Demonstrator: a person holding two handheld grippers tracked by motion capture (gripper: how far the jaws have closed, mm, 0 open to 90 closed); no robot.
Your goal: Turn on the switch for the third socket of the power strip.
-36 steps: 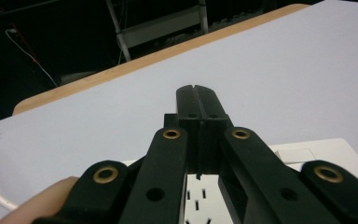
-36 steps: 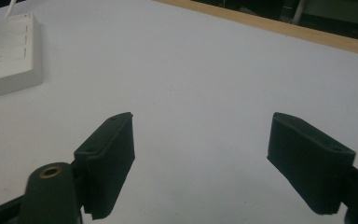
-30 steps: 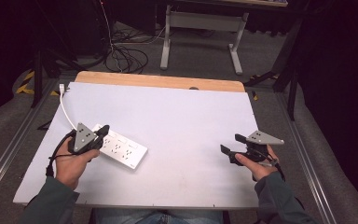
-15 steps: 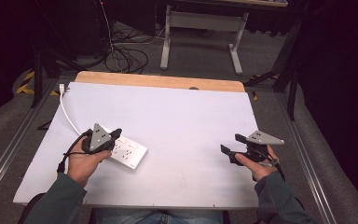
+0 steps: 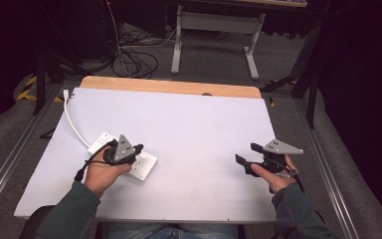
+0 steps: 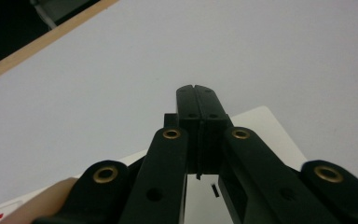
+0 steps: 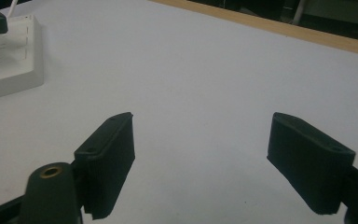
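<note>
A white power strip lies flat at the left of the white table top, its white cord running off toward the far left corner. My left gripper hovers over the strip's middle, jaws pressed together with nothing between them. From its own camera the shut left gripper points past the strip's near end. My right gripper rests low at the table's right side, jaws wide apart and empty. The right gripper looks across bare table, with the power strip at its upper left.
A wooden strip edges the table's far side. Behind it stand a grey metal frame and loose black cables on the floor. Metal rails run along both sides of the table.
My left hand has slid right along the power strip, from its cord end to over its middle. The right gripper has stayed where it was.
</note>
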